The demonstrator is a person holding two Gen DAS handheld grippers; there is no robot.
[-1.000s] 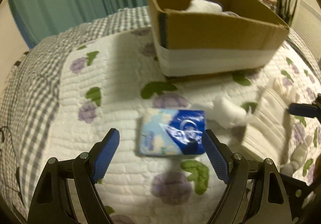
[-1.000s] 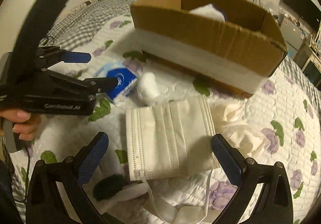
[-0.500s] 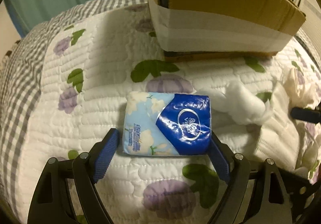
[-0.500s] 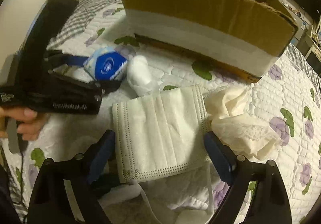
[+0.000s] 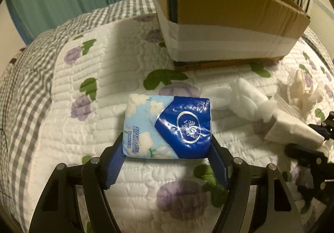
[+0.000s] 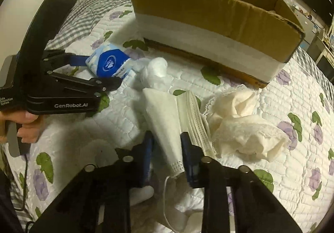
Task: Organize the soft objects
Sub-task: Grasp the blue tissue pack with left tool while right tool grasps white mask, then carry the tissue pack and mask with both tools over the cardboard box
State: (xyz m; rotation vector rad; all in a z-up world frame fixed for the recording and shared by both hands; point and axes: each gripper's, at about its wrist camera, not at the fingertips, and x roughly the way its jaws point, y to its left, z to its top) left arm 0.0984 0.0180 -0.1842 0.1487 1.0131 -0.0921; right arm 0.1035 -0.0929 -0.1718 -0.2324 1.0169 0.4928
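At the centre of the left wrist view, the left gripper (image 5: 167, 149) has its fingers clamped on the blue tissue pack (image 5: 169, 126), low over the quilted bed (image 5: 62, 107). The right gripper (image 6: 167, 149) pinches the folded white face mask (image 6: 167, 124) (bottom centre of its frame). The cardboard box (image 6: 208, 24) sits upper centre.

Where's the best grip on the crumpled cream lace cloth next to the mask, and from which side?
Take the crumpled cream lace cloth at its raised bunched top, coming straight down. It lies in a loose heap on the quilt, so the high folds give the fingers something to pinch, while the flat lacy edges would slip. Approach from the cardboard box side, clear of the face mask in the right gripper.
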